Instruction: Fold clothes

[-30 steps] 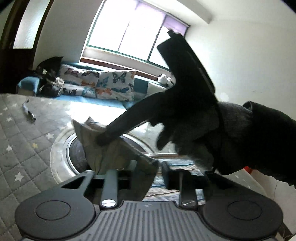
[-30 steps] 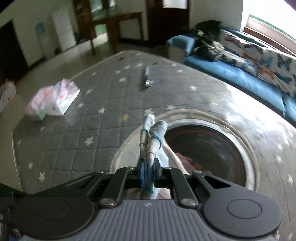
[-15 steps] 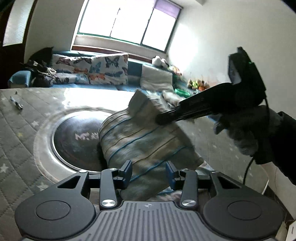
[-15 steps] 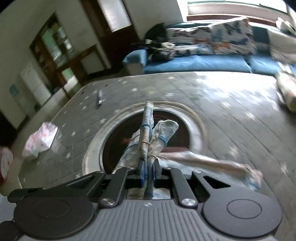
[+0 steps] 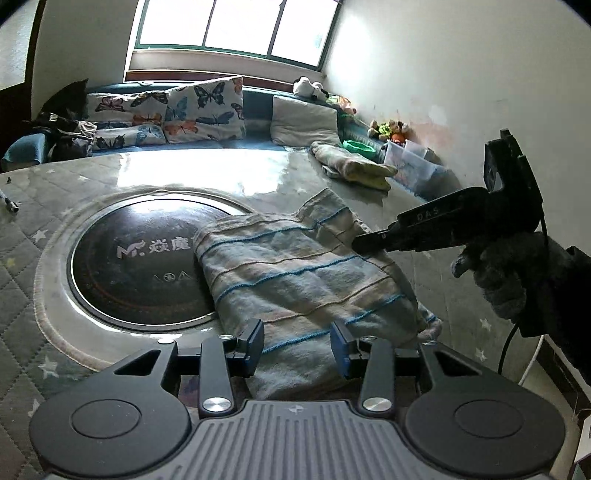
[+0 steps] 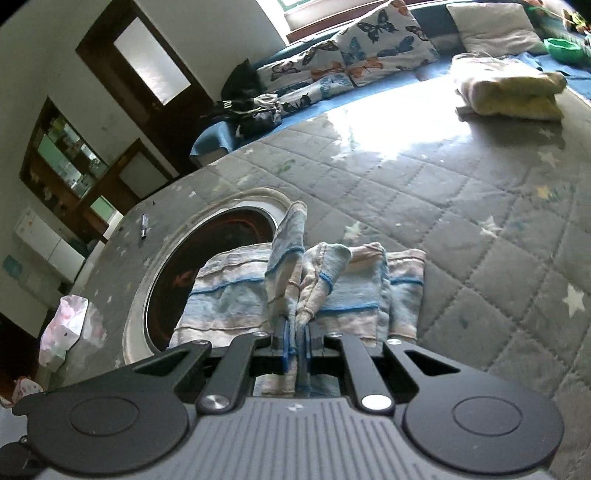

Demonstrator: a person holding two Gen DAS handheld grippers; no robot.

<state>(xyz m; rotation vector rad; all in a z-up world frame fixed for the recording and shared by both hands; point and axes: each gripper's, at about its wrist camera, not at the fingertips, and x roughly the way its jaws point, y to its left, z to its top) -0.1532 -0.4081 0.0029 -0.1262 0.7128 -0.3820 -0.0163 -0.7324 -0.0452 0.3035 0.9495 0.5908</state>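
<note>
Nearest me, the left gripper [image 5: 297, 345] hangs over the close edge of the striped cloth [image 5: 303, 280], jaws apart on either side of it and pressing on nothing; they have just been opening, so I take it that end was let go so it could settle flat. The cloth lies folded on the grey quilted mat [image 6: 461, 221], one side lapping over the dark round disc [image 5: 144, 262] set into it, the rest on the quilting. A little further along, the right gripper [image 6: 295, 341] is clamped tight on the bunched far corners of the cloth, which stick up past its blue pads in two twisted tails; in the left view it comes in from the side with the gloved hand [image 5: 502, 280] behind it. Pinching both corners together like that looks meant to keep the layers lined up while the fold is laid down. My guess is this fold is nearly done and only the right side's release and some smoothing remain. Beyond, a folded pile [image 6: 509, 94] sits near the mat's far edge, likely finished pieces, kept well apart from the working spot. At the back are butterfly cushions [image 5: 199, 107] under the window [image 5: 236, 26].
</note>
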